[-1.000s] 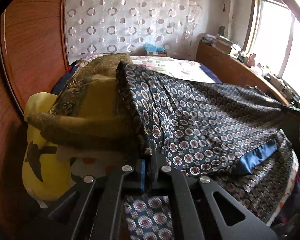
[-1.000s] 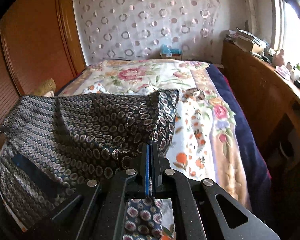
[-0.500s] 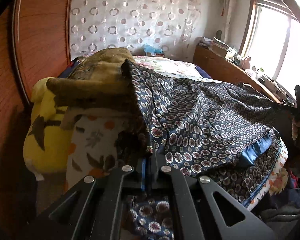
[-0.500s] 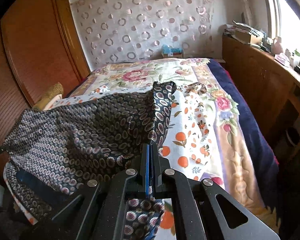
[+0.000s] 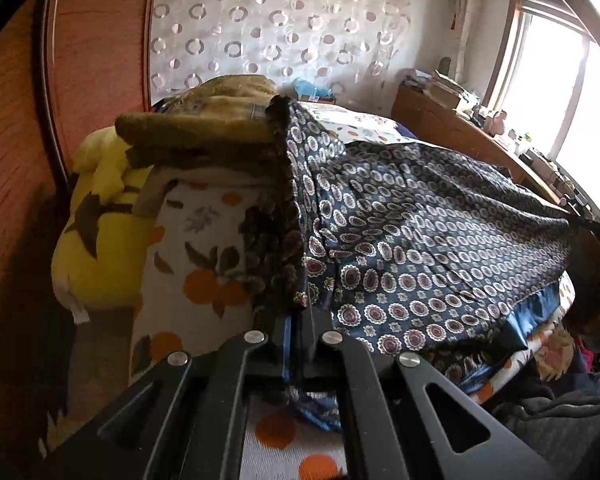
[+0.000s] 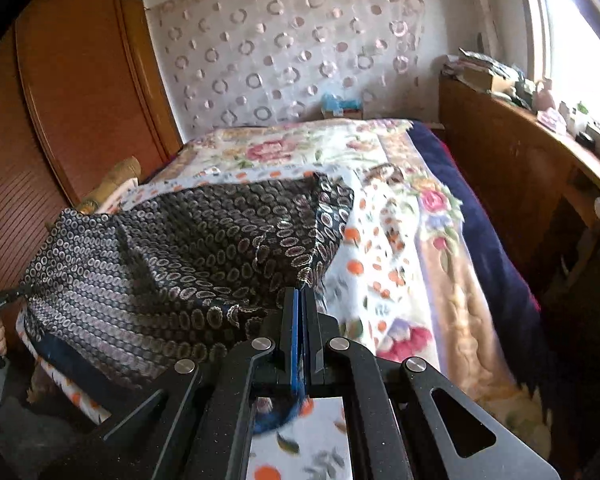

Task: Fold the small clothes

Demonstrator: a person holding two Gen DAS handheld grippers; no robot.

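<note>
Cloth (image 5: 420, 248), dark blue with ringed medallions, hangs stretched above the bed (image 6: 400, 240), one edge pinched in each claw and its lower hem trailing toward the mattress edge. Left claw (image 5: 300, 320) has its jaws pressed together on one corner of the garment; right claw (image 6: 302, 304) is likewise clamped on the opposite corner, blue pads nearly meeting with fabric between them. Seen from the left wrist, the span between the two grips looks fairly taut, with slack pooling low at the satin trim. Doing this fold well likely means keeping both corners level and the tension even, then bringing the held edge down over the trailing hem so that corners meet, without letting either grip slip on the slick weave. Folded brown blanket (image 5: 204, 128) and yellow pillow (image 5: 100, 240) sit close on the left side, near enough to snag the cloth. Orange-print sheet (image 6: 364, 264) offers open room for laying it flat.
</note>
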